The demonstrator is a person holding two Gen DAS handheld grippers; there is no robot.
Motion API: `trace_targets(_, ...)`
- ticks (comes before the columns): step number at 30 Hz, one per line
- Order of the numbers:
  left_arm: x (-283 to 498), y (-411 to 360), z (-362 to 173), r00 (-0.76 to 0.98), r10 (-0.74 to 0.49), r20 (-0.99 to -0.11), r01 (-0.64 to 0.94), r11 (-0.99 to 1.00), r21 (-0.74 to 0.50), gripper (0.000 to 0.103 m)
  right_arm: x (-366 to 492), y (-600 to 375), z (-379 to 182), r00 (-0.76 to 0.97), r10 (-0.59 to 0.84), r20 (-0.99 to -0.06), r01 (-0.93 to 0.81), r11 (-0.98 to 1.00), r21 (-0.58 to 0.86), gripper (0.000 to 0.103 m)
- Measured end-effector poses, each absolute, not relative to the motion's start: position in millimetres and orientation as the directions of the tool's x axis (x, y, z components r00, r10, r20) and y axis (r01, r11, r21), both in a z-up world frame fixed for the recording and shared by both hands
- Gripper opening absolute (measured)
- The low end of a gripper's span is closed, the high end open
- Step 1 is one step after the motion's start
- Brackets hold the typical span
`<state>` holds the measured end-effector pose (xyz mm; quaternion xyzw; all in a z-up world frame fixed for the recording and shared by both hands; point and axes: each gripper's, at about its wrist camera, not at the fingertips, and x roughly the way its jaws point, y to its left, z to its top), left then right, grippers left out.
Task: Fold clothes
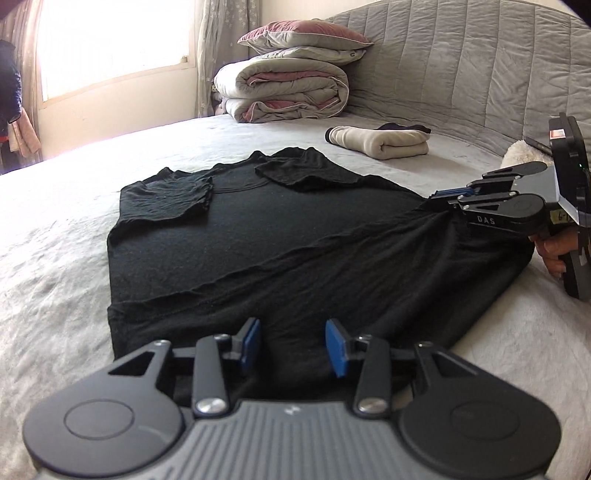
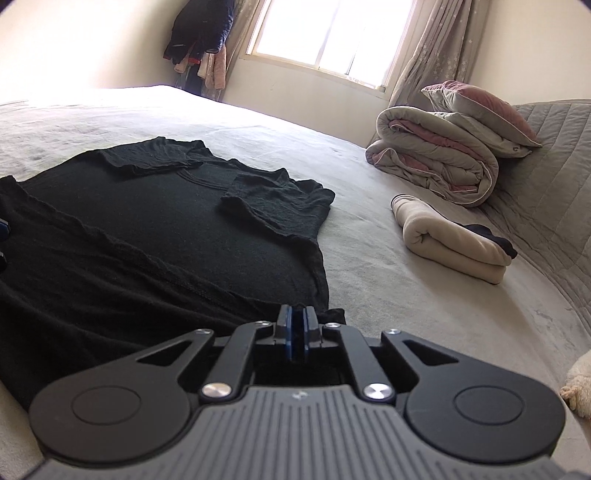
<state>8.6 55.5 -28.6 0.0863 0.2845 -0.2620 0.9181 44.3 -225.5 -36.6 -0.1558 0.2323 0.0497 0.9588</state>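
Big grey bed (image 1: 55,236) fills the view, quilted headboard (image 1: 461,62) curving behind it, and right in the middle lies the black shirt (image 1: 240,236), spread flat with both sleeves turned in over the chest and a diagonal fold running across the body. Up by the headboard, a folded duvet (image 1: 280,92) with a pillow (image 1: 306,35) stacked on top. Nearer, a folded beige garment (image 1: 380,142) sits on the bed, well apart from the shirt, something dark tucked behind it. Over at the window (image 2: 325,33), curtains hang and clothes (image 2: 201,37) dangle in the corner. Now the tools: left gripper (image 1: 293,345) hovers at the shirt's near hem, blue fingers (image 1: 251,343) spread, with only cloth below them. Right gripper (image 2: 296,332) is at the shirt's other bottom corner, fingers nearly pressed together, pinching the hem there, a hand (image 1: 554,251) showing on its handle.
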Motion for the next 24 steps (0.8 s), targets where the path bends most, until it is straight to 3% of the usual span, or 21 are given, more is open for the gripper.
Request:
trace_targets(2,3.8,58.0,-22.8,0.705,-0.463,-0.537,0.541,0.841,-0.015,0.041,34.9,-223.8,-28.4,0.890,0.060,-0.451,-0.188,0.951,-0.245,0.026)
trace_targets(7,-15.3,56.9,-9.1,0.646,-0.606,-0.464,0.662,0.747,-0.054,0.039,-2.4,-215.6,-10.5,0.827,0.341,-0.448,-0.422,0.902,-0.091,0.027)
trace_targets(11,-32.3,44.5,-15.2,0.570,-0.652,-0.500,0.758,0.652,0.015,0.039,-27.9,-208.6,-13.2,0.661,0.579,-0.478,-0.653,0.757,0.014,0.027)
trace_targets(15,-34.7,32.1,-28.2,0.541,-0.620,-0.569,0.777,0.627,0.057,0.039,-31.9,-196.7,-30.5,0.620,0.560,-0.550,-0.692,0.720,-0.047,0.027)
trace_targets(19,-31.3,26.8,-28.2,0.551,-0.606,-0.573,0.772,0.631,0.074,0.040,-31.0,-187.7,-32.5,0.650,0.527,-0.548,-0.681,0.724,-0.111,0.039)
trace_targets(22,-27.1,21.6,-30.1,0.558,-0.590,-0.583,0.767,0.635,0.091,0.040,-26.4,-180.2,-36.1,0.664,0.497,-0.559,-0.678,0.716,-0.168,0.039)
trace_targets(24,-25.1,18.4,-30.9,0.555,-0.582,-0.594,0.769,0.631,0.099,0.038,-22.6,-177.5,-38.2,0.662,0.491,-0.566,-0.681,0.710,-0.179,0.031)
